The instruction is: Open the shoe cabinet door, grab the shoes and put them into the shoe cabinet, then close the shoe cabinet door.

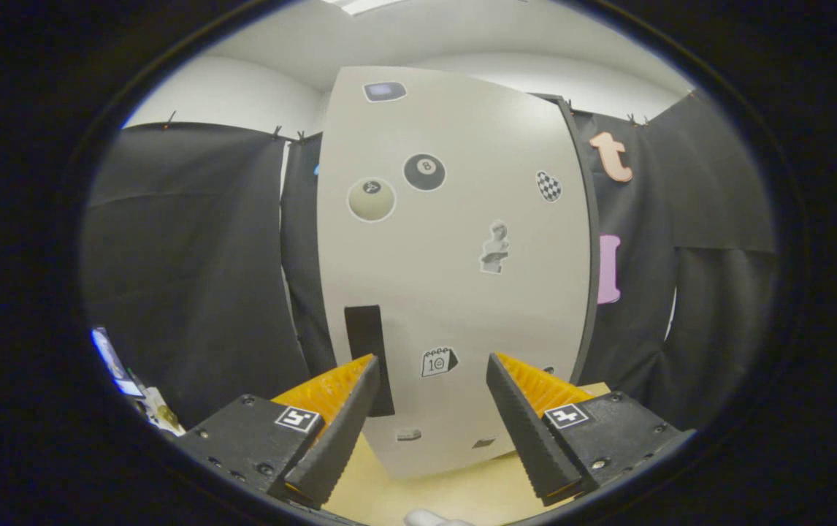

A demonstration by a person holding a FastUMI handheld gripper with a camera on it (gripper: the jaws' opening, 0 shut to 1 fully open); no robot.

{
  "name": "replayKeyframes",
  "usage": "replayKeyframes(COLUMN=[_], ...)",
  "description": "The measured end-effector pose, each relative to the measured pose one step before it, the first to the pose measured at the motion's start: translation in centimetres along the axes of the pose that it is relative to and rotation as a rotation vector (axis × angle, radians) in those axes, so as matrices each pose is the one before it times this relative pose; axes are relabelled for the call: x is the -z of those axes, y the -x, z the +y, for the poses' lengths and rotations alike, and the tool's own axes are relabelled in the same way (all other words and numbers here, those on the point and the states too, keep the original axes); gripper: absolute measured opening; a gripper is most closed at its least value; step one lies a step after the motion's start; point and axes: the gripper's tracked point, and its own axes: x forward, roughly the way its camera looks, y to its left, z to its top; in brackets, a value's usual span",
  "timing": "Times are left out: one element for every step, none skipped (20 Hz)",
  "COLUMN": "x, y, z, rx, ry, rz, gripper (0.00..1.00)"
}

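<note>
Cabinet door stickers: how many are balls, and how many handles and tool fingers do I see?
Ball stickers, one black, one cream: 2
Black handle strip: 1
Gripper fingers, open, the cabinet door just ahead of them: 2
Total: 5

Tool-mounted fisheye, facing the cabinet door (455,277), close up

On the door (455,277) ahead of my fingers, a black ball sticker (424,172) reads 8. Lower down, just beyond my spread fingertips, a calendar sticker (439,361) seems to carry the number 10. The other stickers' markings are too small to read.
</note>
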Motion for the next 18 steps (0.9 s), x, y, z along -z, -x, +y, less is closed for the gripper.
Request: replayKeyframes(x=[-0.031, -0.138, -0.085, 0.297, 0.031, -0.121, -0.008, 0.008, -0.172, -0.139, -0.118, -0.194, 0.016, 0.259, 0.122, 0.025, 0.028, 0.134], y=[0.233, 0.383, 0.225, 0.258, 0.432, 0.392, 0.404, 0.368, 0.405, 0.378, 0.546, 0.521, 0.481, 0.613, 0.722, 0.767, 0.640, 0.780], z=[0.041, 0.117, 0.428, 0.121, -0.025, -0.184, -0.377, -0.198, -0.391, -0.583, -0.545, -0.432, -0.429, -0.220, -0.025, 0.012, 0.090, 0.103], rx=[0.01233, 0.00646, -0.00762, 0.00111, 0.00427, 0.00775, 0.01240, 0.00825, 0.01288, 0.01418, 0.01734, 0.01410, 0.01607, 0.00970, 0.00472, 0.00549, 0.00206, 0.00342], ry=[0.00666, 0.00264, -0.00094, 0.00167, 0.00587, 0.00364, -0.00012, -0.00372, -0.00578, -0.00216, -0.00061, 0.00102, 0.00371, 0.00594, 0.00060, 0.00120, 0.00357, 0.00751], rz=[-0.00274, -0.00620, -0.00487, 0.00610, 0.00219, -0.00171, 0.00020, -0.00049, -0.00199, -0.00195, -0.00088, -0.00556, 0.00022, 0.00648, 0.00121, 0.00092, 0.00158, 0.00197], gripper=[0.97, 0.97, 0.97, 0.97, 0.97, 0.97, 0.97, 0.97, 0.97, 0.97, 0.97, 0.97, 0.97, 0.97, 0.97, 0.97, 0.97, 0.97])
